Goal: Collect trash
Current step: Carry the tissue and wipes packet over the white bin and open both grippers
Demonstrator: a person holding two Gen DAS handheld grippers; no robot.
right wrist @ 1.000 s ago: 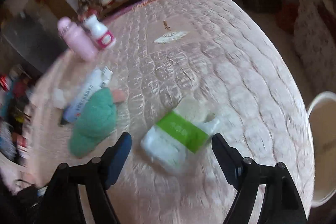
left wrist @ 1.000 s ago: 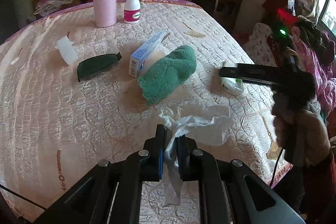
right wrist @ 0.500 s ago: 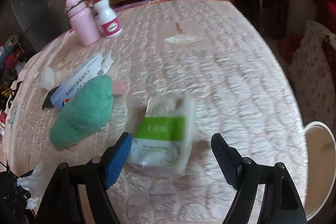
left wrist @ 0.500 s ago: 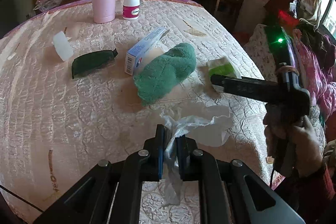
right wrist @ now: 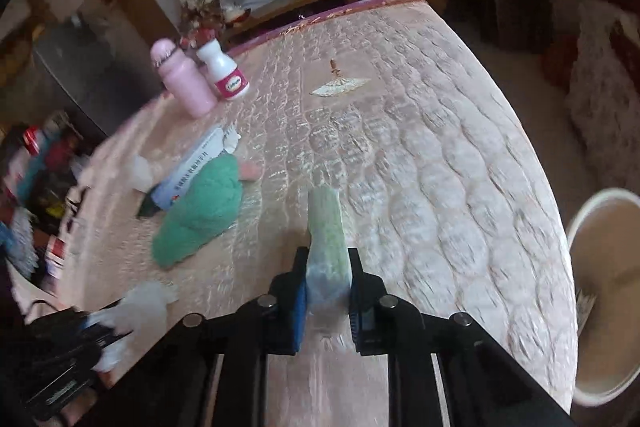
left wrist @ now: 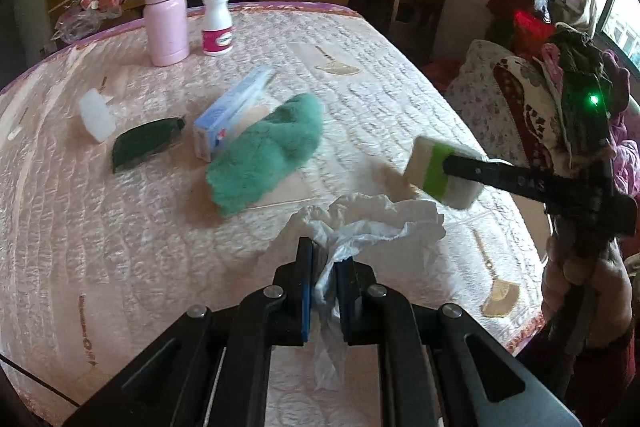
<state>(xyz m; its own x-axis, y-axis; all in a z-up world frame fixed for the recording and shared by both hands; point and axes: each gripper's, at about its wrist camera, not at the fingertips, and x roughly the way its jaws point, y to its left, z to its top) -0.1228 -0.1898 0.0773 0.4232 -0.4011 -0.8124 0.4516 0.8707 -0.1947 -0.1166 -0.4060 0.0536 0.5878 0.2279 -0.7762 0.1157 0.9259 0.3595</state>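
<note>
Pack (right wrist: 326,239) lifted off mattress (right wrist: 440,167), right claw (right wrist: 327,291) clamping it; left claw (left wrist: 325,279) pinching tissue (left wrist: 372,223) nr front edge.

Pink quilted mattress (left wrist: 360,75) with fan motifs. Pink flask (left wrist: 166,15); white bottle (left wrist: 217,23), magenta label. Green fluffy cloth (left wrist: 264,155); white packet (left wrist: 440,171), green band.

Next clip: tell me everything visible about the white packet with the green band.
The packet is a soft-looking white plastic pack with a bright green band across its middle. The right gripper is shut on it, fingers pressing both flat sides, so the right wrist view shows it edge-on, blurred. It looks lifted clear of the pink quilted table cover, tilted, beside the green fluffy cloth, not touching it.
</note>
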